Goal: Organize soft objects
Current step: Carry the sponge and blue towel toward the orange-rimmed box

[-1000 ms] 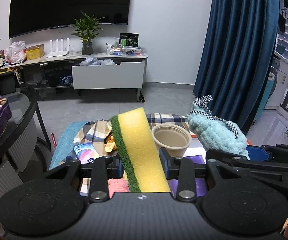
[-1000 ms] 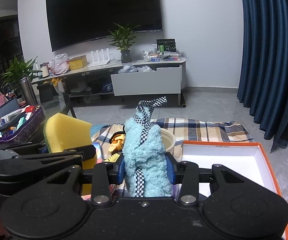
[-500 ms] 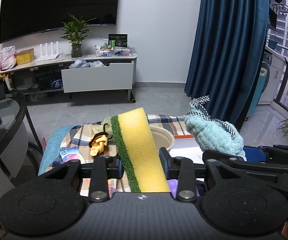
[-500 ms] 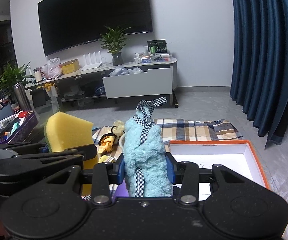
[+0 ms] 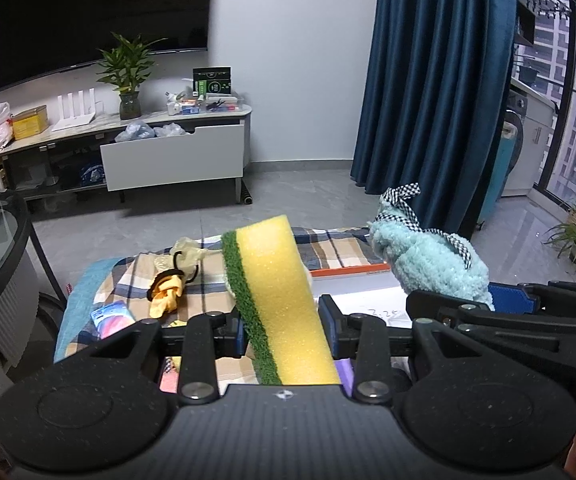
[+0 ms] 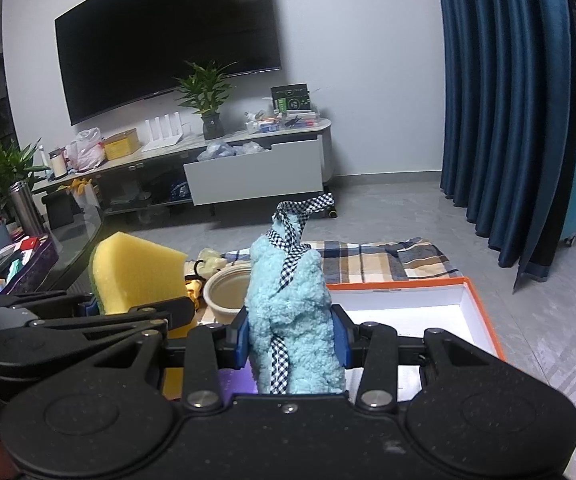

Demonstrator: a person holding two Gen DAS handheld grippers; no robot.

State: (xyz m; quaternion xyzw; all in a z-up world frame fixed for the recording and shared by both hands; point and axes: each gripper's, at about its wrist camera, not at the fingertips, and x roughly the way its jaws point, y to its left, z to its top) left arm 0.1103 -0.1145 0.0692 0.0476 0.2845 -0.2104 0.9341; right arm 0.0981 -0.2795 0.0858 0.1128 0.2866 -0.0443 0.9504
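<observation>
Half the bowl (image 6: 228,294) behind plush (image 6: 291,320)

We hold our left gripper (image 5: 286,330) level and pointing forward, its two blue-padded fingers (image 5: 235,334) pressed in against a yellow and green sponge (image 5: 276,292) that stands tilted up between them. Our right gripper (image 6: 292,338) sits just beside it on the right, also level and facing the same way, its fingers (image 6: 339,340) squeezed onto a fluffy light-blue soft item (image 6: 289,312) with a checked ribbon that rises upright out of the grip. The two tools are side by side and close, each one's black linkage showing at the edge of the other's view. Both are raised above the floor
</observation>
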